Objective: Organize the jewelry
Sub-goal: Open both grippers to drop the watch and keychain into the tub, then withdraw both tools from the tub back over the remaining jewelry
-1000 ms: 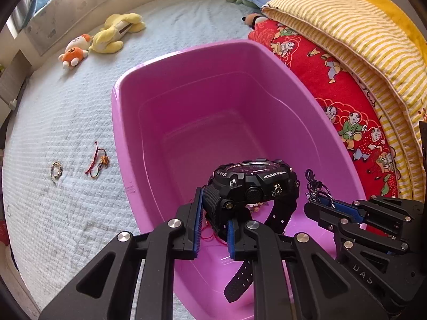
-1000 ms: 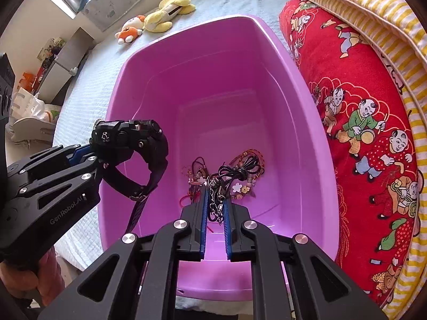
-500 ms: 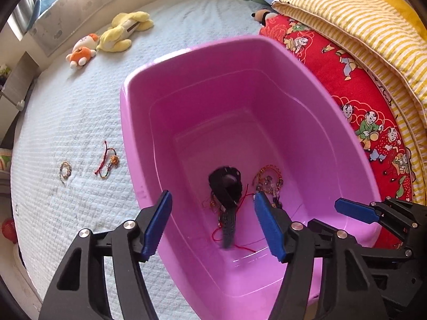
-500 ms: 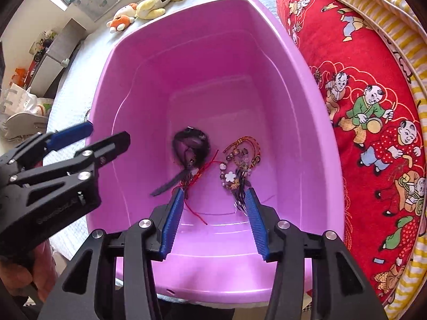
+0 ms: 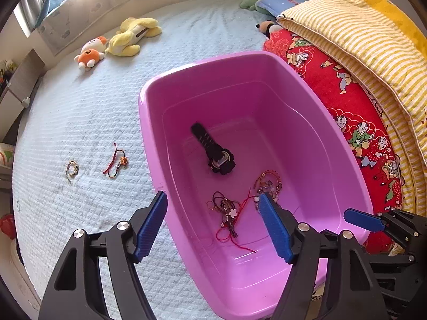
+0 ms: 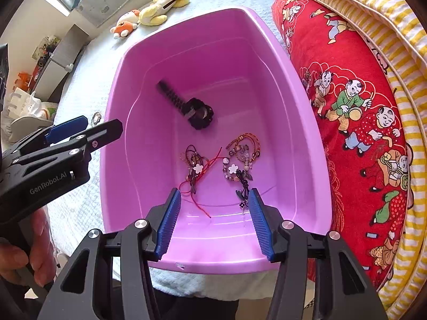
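A pink plastic tub sits on the bed. Inside lie a black watch and two tangled beaded bracelets, one with red cord and one with orange cord. My left gripper is open and empty over the tub's near left rim. My right gripper is open and empty above the tub's near end. Two more bracelets lie on the bedspread left of the tub: a red string one and a small ring-shaped one.
A red printed cushion and a yellow striped quilt press against the tub's right side. Plush toys lie at the far end of the white bedspread. Furniture stands beyond the bed's left edge.
My left gripper opened and dropped the black watch into the tub. My right gripper opened and released its beaded bracelets into the tub. Both grippers have pulled back a little.
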`<state>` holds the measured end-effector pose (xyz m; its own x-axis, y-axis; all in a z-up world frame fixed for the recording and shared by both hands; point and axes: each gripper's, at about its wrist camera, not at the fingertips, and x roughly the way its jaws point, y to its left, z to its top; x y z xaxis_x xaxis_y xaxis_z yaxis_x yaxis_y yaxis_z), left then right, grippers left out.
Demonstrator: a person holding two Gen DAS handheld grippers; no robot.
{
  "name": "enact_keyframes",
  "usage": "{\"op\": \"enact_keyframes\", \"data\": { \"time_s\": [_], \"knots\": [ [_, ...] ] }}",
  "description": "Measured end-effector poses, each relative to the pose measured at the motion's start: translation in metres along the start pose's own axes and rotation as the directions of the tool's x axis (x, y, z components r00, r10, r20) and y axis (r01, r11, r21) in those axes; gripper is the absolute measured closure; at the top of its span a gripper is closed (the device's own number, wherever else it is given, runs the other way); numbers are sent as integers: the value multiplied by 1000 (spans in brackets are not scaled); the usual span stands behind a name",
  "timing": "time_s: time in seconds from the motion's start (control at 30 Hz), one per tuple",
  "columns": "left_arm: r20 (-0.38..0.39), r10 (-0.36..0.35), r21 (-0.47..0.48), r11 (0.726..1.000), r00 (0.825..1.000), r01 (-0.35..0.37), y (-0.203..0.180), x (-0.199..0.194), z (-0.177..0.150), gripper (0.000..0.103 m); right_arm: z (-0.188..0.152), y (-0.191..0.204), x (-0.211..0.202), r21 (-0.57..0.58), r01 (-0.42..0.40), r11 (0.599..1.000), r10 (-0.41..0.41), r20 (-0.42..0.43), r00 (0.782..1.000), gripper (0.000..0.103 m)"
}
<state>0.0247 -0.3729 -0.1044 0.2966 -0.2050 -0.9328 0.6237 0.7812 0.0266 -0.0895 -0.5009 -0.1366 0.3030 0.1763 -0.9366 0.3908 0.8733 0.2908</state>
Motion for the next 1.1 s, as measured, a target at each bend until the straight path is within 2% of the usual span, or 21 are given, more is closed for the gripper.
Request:
{"op": "enact_keyframes", "data": {
  "time_s": [0.3, 0.37, 0.73, 0.9, 1.1],
  "knots": [
    [2, 1, -33, 999, 1000, -1, 8, -16, -5, 26, -6, 13, -11, -21, 2, 1000, -2, 5, 1000, 49],
    [5, 0, -45, 999, 1000, 0, 10, -21, -7, 22, -7, 16, -14, -27, 0, 1000, 0, 4, 1000, 46],
    [13, 7, -85, 996, 1000, -6, 26, -41, -19, 16, -13, 37, -26, -85, -20, 996, 20, -4, 1000, 41],
    [25, 21, -107, 994, 999, -18, 40, -54, -36, 15, -19, 55, -30, -129, -46, 991, 43, -30, 999, 37],
    [20, 40, -207, 978, 999, -35, 77, -69, -71, 14, -25, 87, -25, -215, -82, 973, 70, -62, 996, 36]
  ]
}}
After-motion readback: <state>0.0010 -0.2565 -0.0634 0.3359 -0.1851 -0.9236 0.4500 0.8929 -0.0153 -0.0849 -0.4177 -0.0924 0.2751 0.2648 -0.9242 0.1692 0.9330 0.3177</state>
